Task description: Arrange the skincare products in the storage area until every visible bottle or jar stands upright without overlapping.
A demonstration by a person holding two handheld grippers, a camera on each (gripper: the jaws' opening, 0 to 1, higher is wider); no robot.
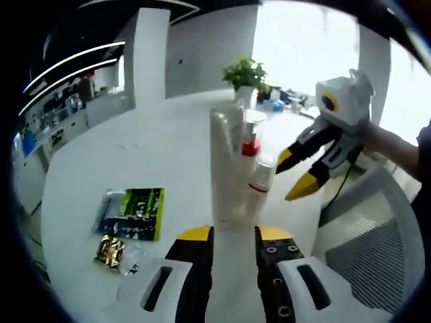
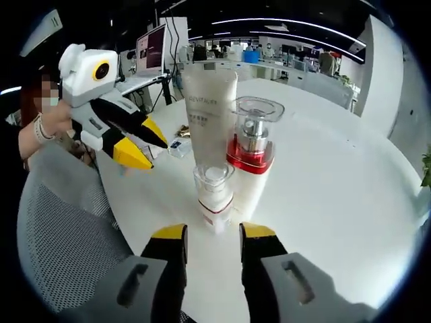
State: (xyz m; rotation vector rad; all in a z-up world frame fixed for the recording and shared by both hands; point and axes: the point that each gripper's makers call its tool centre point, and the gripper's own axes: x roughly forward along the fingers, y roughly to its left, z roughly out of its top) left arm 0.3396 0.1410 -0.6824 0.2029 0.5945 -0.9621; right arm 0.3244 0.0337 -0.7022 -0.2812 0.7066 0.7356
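Note:
Three skincare products stand upright close together on the white table. A tall white tube is nearest my left gripper. Beside it stand a white bottle with a red band and clear cap and a small white bottle with a red ring. My left gripper is open, its yellow tips just short of the tube. My right gripper is open too, with the small bottle just ahead of its jaws.
A green packet and a gold foil packet lie on the table to the left. A potted plant stands at the far edge. A grey mesh chair sits against the table. A person's hand holds the left gripper.

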